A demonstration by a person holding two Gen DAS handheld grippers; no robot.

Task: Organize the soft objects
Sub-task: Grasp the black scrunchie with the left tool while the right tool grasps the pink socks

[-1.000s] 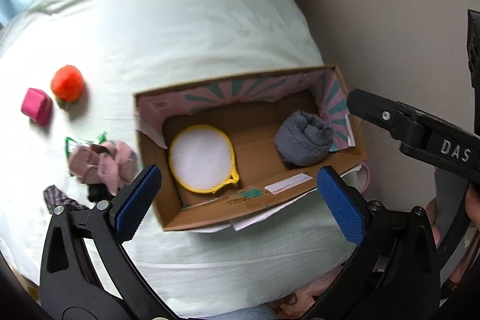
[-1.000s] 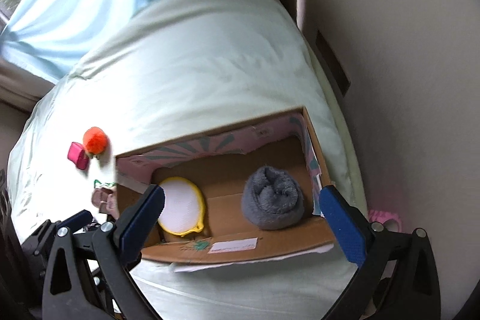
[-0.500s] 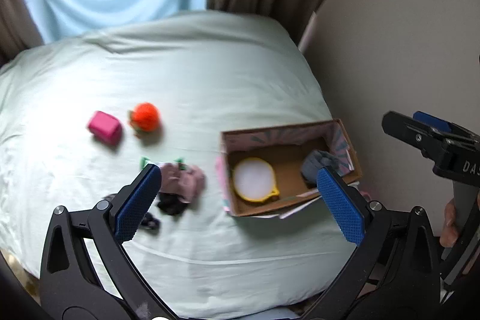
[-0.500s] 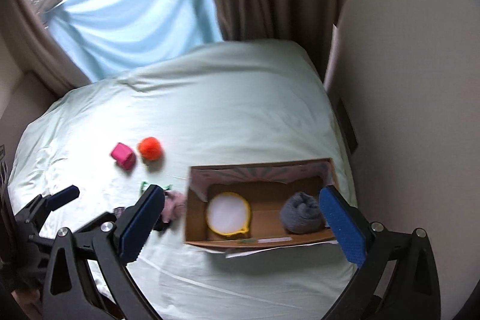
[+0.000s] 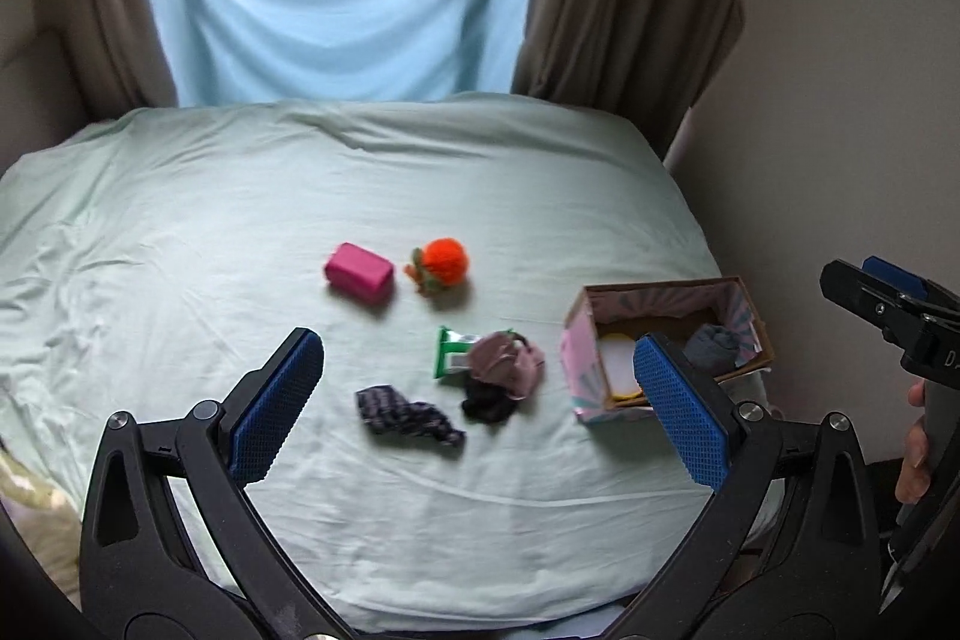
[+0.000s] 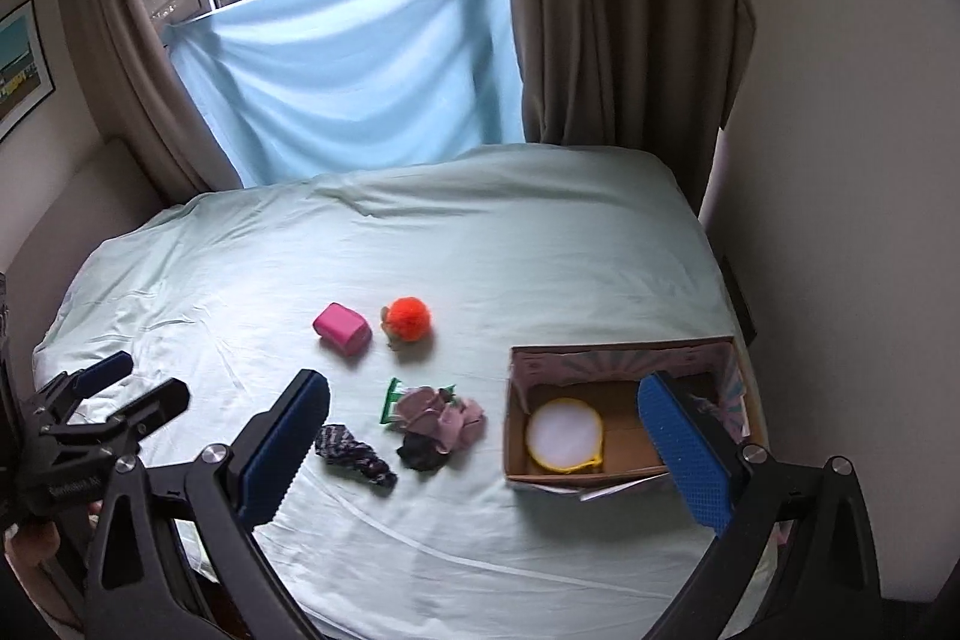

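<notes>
On the pale green bed [image 5: 240, 220] lie a pink block [image 5: 359, 272], an orange pompom [image 5: 443, 263], a green packet [image 5: 451, 351], a mauve cloth [image 5: 507, 363] over a black one [image 5: 487, 407], and a dark patterned sock [image 5: 408, 415]. A cardboard box [image 5: 600, 409] at the right holds a yellow-rimmed white disc [image 6: 564, 433] and a rolled grey sock [image 5: 713, 347]. My left gripper [image 5: 480, 406] is open and empty, high above the near bed edge. My right gripper [image 6: 483, 454] is open and empty, likewise raised.
A blue cloth [image 6: 360, 70] hangs over the window between brown curtains [image 6: 606, 10]. A wall [image 6: 840, 160] runs close along the bed's right side beside the box. The left gripper shows in the right wrist view [image 6: 102, 400] at the far left.
Both grippers have pulled up and back from the box, so the whole bed and window now show. The rolled grey sock stays in the box. Both stay open.
</notes>
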